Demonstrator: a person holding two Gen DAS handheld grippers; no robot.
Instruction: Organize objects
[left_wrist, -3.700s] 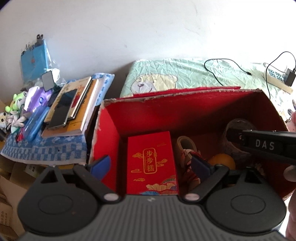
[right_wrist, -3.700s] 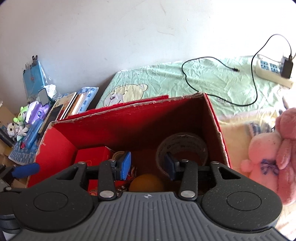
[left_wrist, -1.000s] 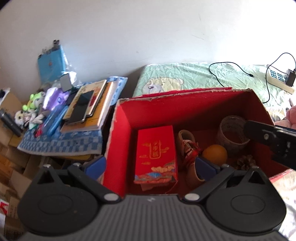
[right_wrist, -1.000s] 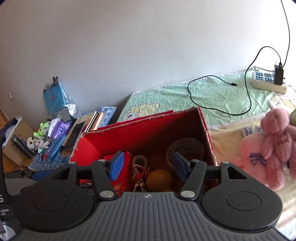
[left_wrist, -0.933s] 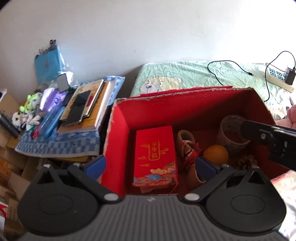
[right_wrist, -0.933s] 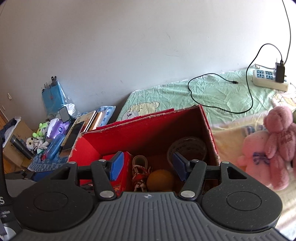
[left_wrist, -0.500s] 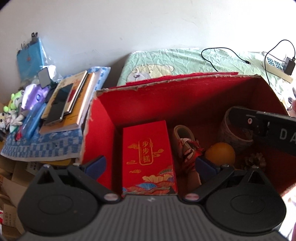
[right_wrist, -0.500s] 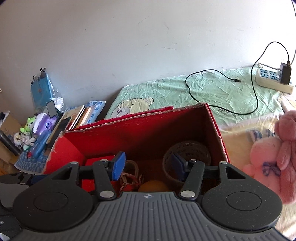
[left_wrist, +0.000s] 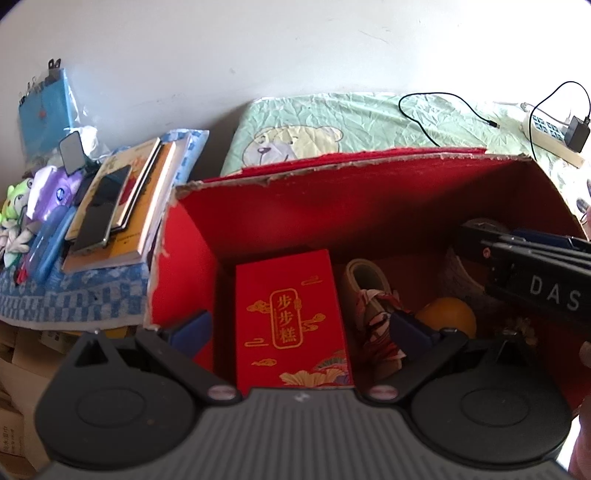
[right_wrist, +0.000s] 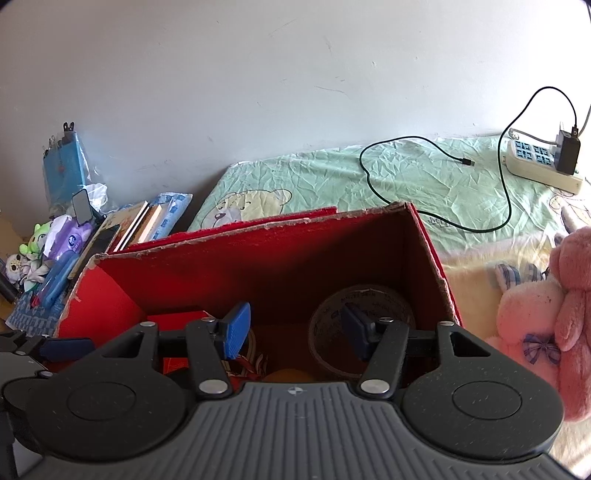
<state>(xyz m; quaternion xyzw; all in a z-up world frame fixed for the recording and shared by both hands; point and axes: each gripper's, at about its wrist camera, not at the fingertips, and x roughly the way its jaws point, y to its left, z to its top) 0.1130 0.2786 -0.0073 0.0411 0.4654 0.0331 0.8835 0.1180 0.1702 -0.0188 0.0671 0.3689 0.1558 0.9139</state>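
Red cardboard box (left_wrist: 184, 266) fills mid-frame. From left to right it holds a stiff, light red packet (left_wrist: 290, 317), a small shoe (left_wrist: 369, 291), an orange ball (left_wrist: 448, 317) and, at right, a tape roll (right_wrist: 360, 325), rigid and best pinched across its wall. Left gripper (left_wrist: 301, 328) and right gripper (right_wrist: 295, 328) both hang spread, empty.

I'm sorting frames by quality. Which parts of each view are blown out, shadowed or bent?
Left wrist view: wall overexposed up top, box interior in shade, bed edge bowed by fisheye. Right wrist view: evener light, plush and blanket washed out by sun, tape roll dim, corners vignetted.
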